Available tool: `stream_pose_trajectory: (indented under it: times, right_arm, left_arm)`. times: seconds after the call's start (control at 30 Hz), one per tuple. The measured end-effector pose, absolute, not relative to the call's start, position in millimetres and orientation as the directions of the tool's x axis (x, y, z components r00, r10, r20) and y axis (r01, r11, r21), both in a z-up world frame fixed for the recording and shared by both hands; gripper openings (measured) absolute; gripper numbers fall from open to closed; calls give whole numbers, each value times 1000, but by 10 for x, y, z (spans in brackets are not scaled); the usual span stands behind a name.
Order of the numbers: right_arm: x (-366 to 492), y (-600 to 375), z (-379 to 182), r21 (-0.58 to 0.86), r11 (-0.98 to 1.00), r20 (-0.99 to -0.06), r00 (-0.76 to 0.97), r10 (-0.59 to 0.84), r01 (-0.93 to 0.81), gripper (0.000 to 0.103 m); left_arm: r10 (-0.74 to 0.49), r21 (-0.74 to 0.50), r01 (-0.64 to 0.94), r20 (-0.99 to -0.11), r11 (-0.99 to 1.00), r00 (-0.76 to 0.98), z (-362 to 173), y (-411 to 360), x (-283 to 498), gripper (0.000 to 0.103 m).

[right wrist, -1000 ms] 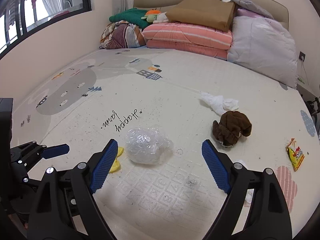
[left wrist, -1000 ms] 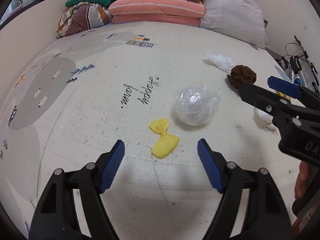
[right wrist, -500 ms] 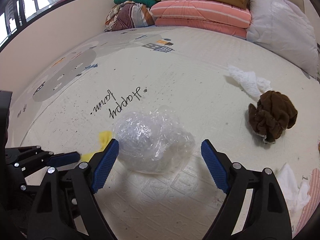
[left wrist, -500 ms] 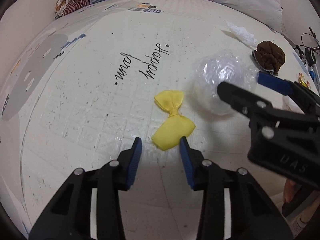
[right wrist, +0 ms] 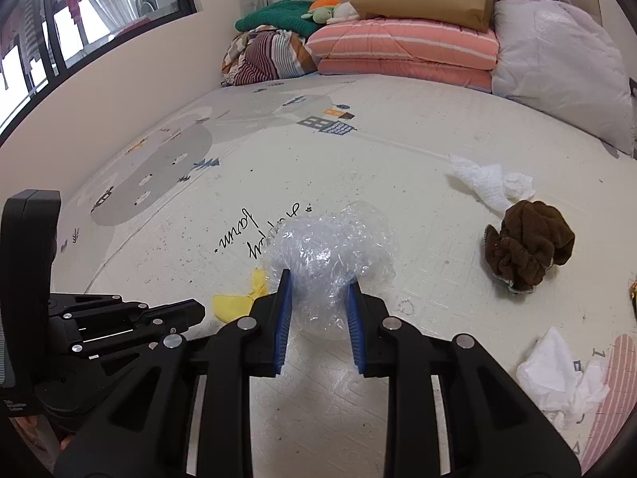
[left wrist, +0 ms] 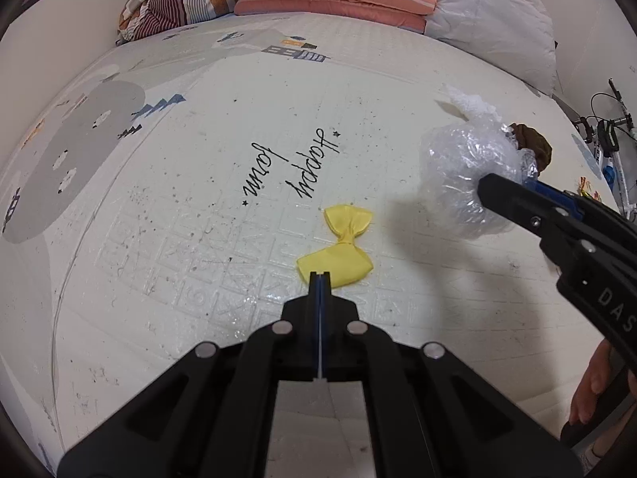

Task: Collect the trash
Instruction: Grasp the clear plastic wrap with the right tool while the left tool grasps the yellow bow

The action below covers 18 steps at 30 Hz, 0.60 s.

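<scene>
Bedroom play mat (right wrist: 398, 127), speckled, printed "happy farm", bedding (right wrist: 402, 46) stacked behind.
Crumpled clear plastic wrap (right wrist: 330, 255) is squeezed by the right gripper (right wrist: 318, 310); yellow wrapper's (left wrist: 342, 247) edge is pinched by the left gripper (left wrist: 319, 279).

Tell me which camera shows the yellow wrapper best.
The left wrist view: the whole yellow wrapper lies in sight, its near edge pinched in the left claw. The right wrist view shows only part of it, beside the clear plastic ball.

Right hand-held gripper (right wrist: 318, 285) clamps clear plastic wad (right wrist: 330, 247); brown cloth (right wrist: 527, 249) apart.
</scene>
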State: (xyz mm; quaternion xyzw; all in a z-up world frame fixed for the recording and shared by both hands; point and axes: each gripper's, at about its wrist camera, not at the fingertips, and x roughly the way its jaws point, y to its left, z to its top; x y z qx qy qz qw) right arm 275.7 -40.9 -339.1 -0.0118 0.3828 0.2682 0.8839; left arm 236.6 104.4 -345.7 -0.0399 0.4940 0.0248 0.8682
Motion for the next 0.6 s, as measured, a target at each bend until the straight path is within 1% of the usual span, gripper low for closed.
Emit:
stream_pose_trajectory:
  times: [0.13, 0.2, 0.3, 0.33, 0.37, 0.43, 0.47, 0.6]
  right_arm:
    - [2634, -447, -3202, 151, 866, -675, 591, 443, -477, 24]
    - [2586, -451, -3129, 129, 871, -670, 606, 429, -474, 24]
    - [2542, -495, -3048, 126, 873, -658, 619, 429, -471, 24]
    - [2540, -510, -3040, 127, 875, -656, 622, 428, -468, 24]
    - [2542, -518, -3039, 128, 876, -653, 625, 427, -465, 24]
    - [2563, -538, -3048, 135, 877, -651, 626, 430, -462, 24]
    - [2572, -541, -3059, 138, 877, -650, 626, 431, -460, 24]
    - [2631, -569, -3149, 149, 878, -657, 618, 432, -455, 24]
  left_arm:
    - [-10, -61, -82, -856, 995, 517, -3436, 1042, 2349, 1]
    - [-14, -64, -73, -840, 995, 542, -3399, 1032, 2342, 5]
    - [-65, -99, -34, -835, 994, 546, -3373, 1003, 2332, 7]
    - [-63, -93, -27, -837, 995, 544, -3383, 975, 2336, 17]
    - [-44, -71, -27, -836, 997, 547, -3391, 945, 2341, 43]
    - [28, 1, -46, -810, 999, 586, -3374, 893, 2357, 74]
    - [48, 23, -49, -799, 999, 600, -3365, 876, 2381, 75]
    - [50, 28, -47, -813, 998, 579, -3459, 886, 2549, 75]
